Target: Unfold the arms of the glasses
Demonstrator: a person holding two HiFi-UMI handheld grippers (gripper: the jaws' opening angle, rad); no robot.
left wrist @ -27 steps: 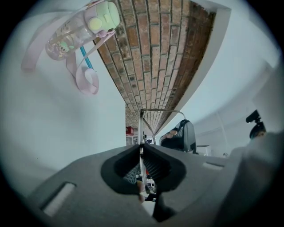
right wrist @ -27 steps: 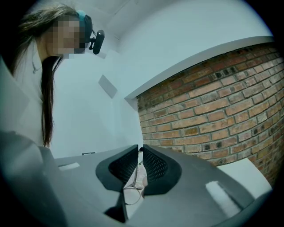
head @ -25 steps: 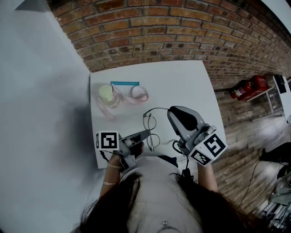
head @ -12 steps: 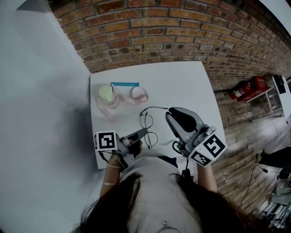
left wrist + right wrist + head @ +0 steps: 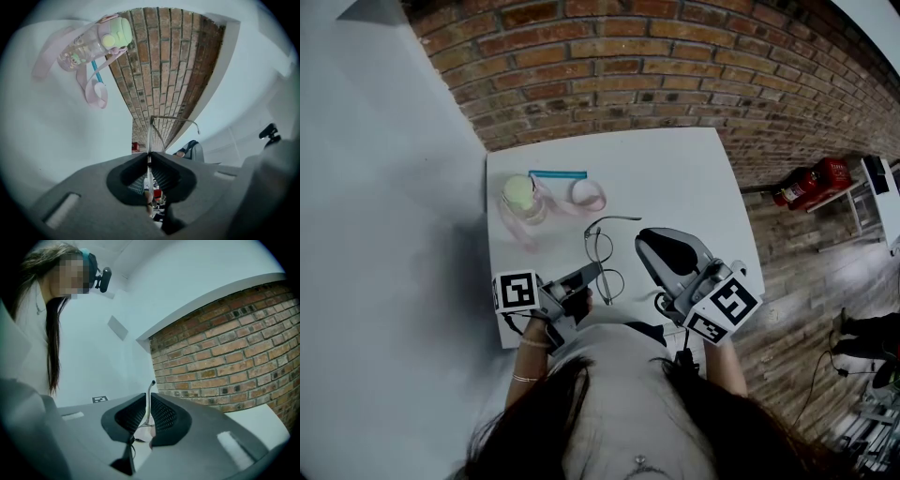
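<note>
small white square table (image 5: 694,178) pushed up against a red brick wall (image 5: 675,66). wood plank floor (image 5: 806,281) off to the right w/ a red canister (image 5: 811,180) over there; plain pale grey surface on the left side. far-left part of the table: clear plastic bottle (image 5: 520,199) w/ a pale green lid, soft pink strap (image 5: 586,197) looped out from it, thin blue stick (image 5: 558,174) just behind.

glasses (image 5: 604,255) are over the near middle of the table, btwn the two grippers. thin dark wire frame, round lenses. frame's long axis runs near-to-far, away from the person twd the wall. one arm stands out from the far end, pointing right, w/ a hooked tip.

left gripper (image 5: 596,275): grey jaws pinched together on the near end of the wire frame, which shows edge-on in the left gripper view. right gripper (image 5: 643,244): jaws closed on a thin arm of the glasses, ribbed black pads either side, its bent tip poking up just past them. can't tell if the glasses touch the table.
</note>
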